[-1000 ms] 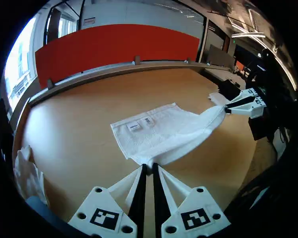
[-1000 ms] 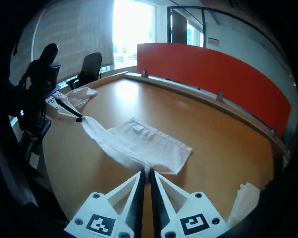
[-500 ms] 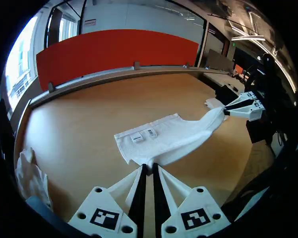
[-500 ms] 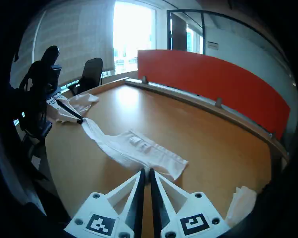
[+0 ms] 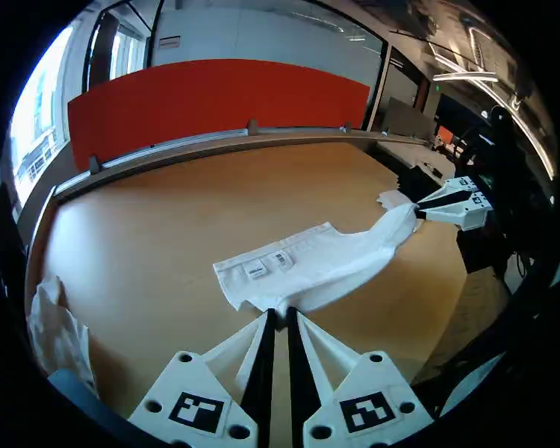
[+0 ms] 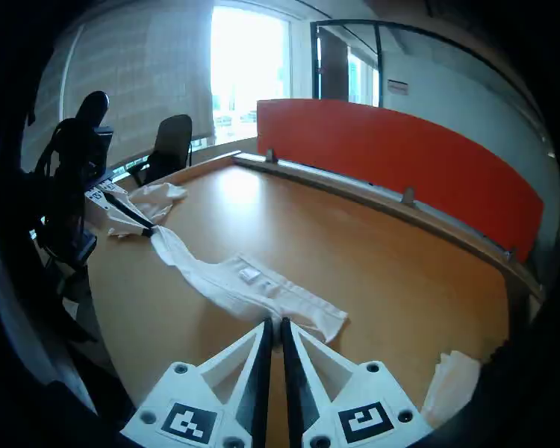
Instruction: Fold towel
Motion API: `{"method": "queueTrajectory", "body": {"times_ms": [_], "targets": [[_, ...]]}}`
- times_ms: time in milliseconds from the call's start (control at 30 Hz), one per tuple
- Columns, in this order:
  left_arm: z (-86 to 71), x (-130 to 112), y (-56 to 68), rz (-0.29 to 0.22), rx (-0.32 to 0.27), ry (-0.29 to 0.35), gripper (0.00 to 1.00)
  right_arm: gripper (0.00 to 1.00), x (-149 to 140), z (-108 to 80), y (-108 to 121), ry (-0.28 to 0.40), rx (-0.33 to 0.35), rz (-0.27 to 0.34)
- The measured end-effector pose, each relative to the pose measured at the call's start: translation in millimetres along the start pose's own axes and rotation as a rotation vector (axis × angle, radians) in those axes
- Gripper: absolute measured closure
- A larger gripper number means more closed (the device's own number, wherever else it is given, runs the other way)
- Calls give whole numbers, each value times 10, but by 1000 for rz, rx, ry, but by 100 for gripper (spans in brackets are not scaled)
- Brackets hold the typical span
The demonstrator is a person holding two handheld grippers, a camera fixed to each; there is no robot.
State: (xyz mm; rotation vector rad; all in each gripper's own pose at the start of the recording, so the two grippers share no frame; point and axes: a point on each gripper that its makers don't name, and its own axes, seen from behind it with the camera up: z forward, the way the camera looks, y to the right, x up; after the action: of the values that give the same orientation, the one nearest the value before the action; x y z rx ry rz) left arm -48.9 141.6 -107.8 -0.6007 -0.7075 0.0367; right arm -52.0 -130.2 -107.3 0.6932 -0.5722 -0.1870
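Observation:
A white towel (image 5: 310, 260) with two small labels hangs stretched between both grippers, its middle still sagging onto the wooden table (image 5: 145, 224). My left gripper (image 5: 278, 313) is shut on the towel's near corner. In the left gripper view, the right gripper (image 5: 419, 213) holds the far end at the right. In the right gripper view, my right gripper (image 6: 274, 322) is shut on the towel (image 6: 239, 284), and the left gripper (image 6: 148, 230) pinches the other end at the left, held by a person in dark clothes.
A crumpled white cloth (image 5: 52, 328) lies near the table's edge; it shows in the right gripper view as cloth (image 6: 448, 377). Another white cloth (image 6: 157, 196) lies beyond the left gripper. A red partition (image 5: 213, 93) lines the table's far side. Office chairs (image 6: 168, 134) stand by the window.
Both grippers have drawn apart and back with the towel's ends. The towel has pulled into a narrower, tauter strip, with less of it lying flat on the table.

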Motion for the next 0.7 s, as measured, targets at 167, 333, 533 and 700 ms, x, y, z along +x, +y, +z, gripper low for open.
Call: {"method": "queueTrajectory", "body": {"times_ms": [167,333,533,700], "targets": [[-32,2,13,4,-4,-1,88,90,12,-43,-30,-1,5,-2],[-39,-4,23,-1,-5,-1,88,90,-9,-54,-43,-7,7,-9],[-24,-25,30,-4,-4,-4,88,90,-17,-45,-36,-10,7,-6],[18,-75,25,-12,-1,-15,88,90,-68,-26,-37,-23,10,-10]]}}
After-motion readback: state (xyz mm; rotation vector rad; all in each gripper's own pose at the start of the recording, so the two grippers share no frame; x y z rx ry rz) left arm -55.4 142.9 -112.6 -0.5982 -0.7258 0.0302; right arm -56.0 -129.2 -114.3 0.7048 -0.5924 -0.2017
